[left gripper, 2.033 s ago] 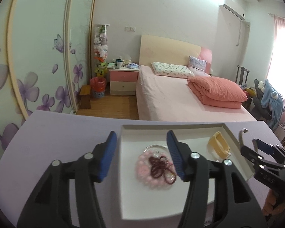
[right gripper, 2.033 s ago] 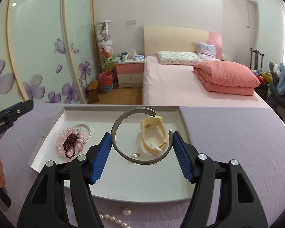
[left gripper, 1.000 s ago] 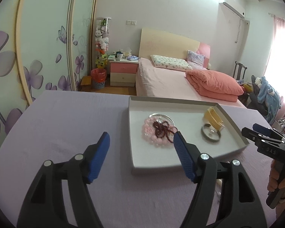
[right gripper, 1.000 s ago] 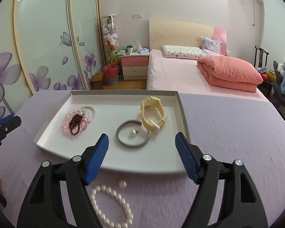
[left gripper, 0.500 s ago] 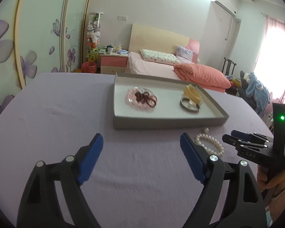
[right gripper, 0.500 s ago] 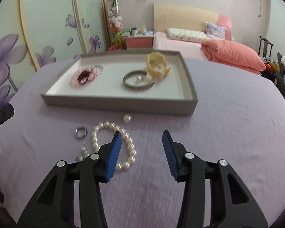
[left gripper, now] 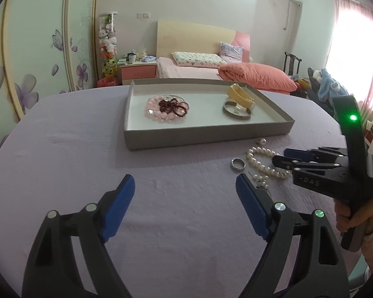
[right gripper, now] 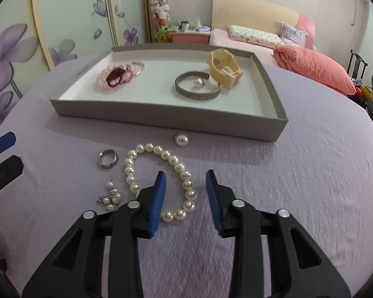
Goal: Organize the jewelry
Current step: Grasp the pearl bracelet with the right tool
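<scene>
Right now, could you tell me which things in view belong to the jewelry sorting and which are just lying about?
Belongs to the job:
tray
pearl bracelet
silver ring
loose pearl
pearl earring cluster
metal bangle
cream watch
pink bead bracelet

Just lying about:
bed
nightstand
plush toys

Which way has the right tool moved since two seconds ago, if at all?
Yes. The right tool drew back off the grey tray and straddles the pearl bracelet; its jaws have just been closing, not yet gripping.
</scene>
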Demonstrator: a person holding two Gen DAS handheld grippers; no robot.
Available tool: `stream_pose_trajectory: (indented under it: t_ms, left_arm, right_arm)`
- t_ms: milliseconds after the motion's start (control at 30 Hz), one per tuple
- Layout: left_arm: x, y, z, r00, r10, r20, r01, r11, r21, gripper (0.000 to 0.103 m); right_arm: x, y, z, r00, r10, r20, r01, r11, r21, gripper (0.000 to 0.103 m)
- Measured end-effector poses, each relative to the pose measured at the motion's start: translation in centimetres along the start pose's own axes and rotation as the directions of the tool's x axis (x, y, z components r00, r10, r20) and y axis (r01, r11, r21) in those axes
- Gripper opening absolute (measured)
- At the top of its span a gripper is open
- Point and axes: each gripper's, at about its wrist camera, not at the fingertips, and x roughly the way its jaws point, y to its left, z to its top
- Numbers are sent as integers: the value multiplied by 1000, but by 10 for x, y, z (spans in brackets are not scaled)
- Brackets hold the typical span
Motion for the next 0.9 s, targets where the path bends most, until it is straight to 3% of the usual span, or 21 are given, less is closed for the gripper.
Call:
stream_pose_trajectory:
  t_ms: [167, 500, 600, 700, 900]
  left_arm:
    - [8, -6, 1, 1000, -11, -16, 11, 1000, 23, 82]
    - [23, -15, 2, 998, -50, -44, 51, 998, 33, 82]
    - [26, -18, 2, 997, -61, -52, 62, 998, 33, 82]
    - [30, -22, 3, 996, -66, -59, 68, 997, 43, 82]
    - [41, -34, 8, 995, -79, -67, 82, 995, 57, 82]
  right_arm:
    - [0, -1, 3, 1000, 12, 3, -12, 1000, 6, 27]
    - [0, -3, 4, 999, 34, 8, -34, 999, -10, 26]
    - [0, -2, 4, 999, 41, 6, -41, 999, -24, 12]
    - [-3, -2, 1, 999, 33, -2, -33, 999, -27, 10]
    - [-13, -28, -3, 1000, -16, 11, 15, 998, 67, 10]
